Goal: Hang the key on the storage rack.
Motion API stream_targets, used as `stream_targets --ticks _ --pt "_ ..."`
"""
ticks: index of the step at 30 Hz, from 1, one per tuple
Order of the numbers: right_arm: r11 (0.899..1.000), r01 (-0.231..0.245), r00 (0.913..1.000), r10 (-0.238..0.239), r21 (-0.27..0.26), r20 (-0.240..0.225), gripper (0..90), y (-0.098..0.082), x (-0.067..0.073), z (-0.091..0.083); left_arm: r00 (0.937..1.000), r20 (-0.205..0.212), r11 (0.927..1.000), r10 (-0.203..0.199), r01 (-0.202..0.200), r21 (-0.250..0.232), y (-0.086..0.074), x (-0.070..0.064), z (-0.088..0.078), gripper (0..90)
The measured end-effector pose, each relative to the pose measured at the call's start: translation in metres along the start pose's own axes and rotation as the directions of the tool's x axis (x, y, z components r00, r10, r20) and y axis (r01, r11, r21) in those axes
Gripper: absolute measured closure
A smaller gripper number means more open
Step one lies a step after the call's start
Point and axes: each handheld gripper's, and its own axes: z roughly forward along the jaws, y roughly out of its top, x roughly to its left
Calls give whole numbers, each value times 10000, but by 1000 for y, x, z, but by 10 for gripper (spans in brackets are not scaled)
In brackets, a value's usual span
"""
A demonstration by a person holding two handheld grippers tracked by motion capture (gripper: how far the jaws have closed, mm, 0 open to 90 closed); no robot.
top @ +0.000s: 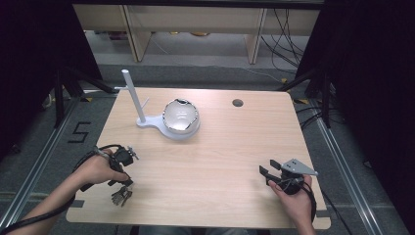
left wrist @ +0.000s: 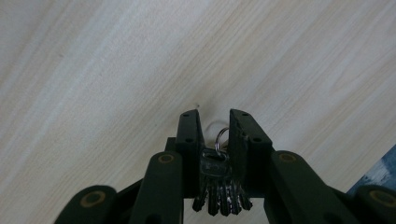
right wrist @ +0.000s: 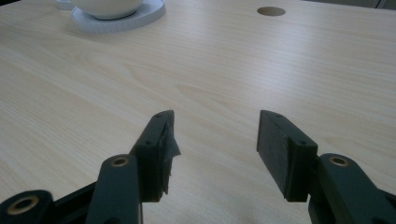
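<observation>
- Right now my left hand-held gripper [left wrist: 216, 122] has its jaws drawn in close around a bunch of keys [left wrist: 219, 186], ring [left wrist: 221, 136] between the jaws near their tips, blades hanging toward the camera.
- Keys sit at the near-left of the tabletop [top: 215, 161], under my left hand [top: 98, 169]; they show there as a dark cluster [top: 121, 197].
- Pads look pressed on the key heads, so I count it as gripped; I'd squeeze evenly and lift straight so the bunch doesn't swing or slip.
- Likely goal, my guess: the white stand [top: 133, 98] with its pegs, far-left.
- White bowl [top: 180, 117] sits on the stand's base just beside the post; it crowds the approach.
- Right hand-held gripper [right wrist: 212, 140] stands wide open, holding nothing, near-right, well apart from everything.
- Round hole [top: 238, 103] in the tabletop, far side, no bother.
</observation>
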Motion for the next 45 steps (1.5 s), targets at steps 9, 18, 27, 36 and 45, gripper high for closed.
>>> stream_targets --ticks 9,18,27,36,45 --pt "9996 246 9996 -248 -163 -156 469 0 -2 3 9993 256 9975 283 -299 636 9 -5 5 713" --pt "9995 319 9995 -318 84 -72 468 0 -2 1 9983 212 9934 545 -563 1001 11 -3 10 722" --pt "9992 393 9992 -393 74 33 467 0 -3 2 9973 276 9899 677 -706 1225 13 -3 14 740" --pt "9994 328 9994 -330 -136 -90 460 -1 -3 3 9944 232 9862 1032 -1053 1277 12 -1 17 769" --pt "9992 362 9993 -363 -153 -50 457 0 -3 3 9911 126 9838 1328 -1334 1197 10 -2 14 865"
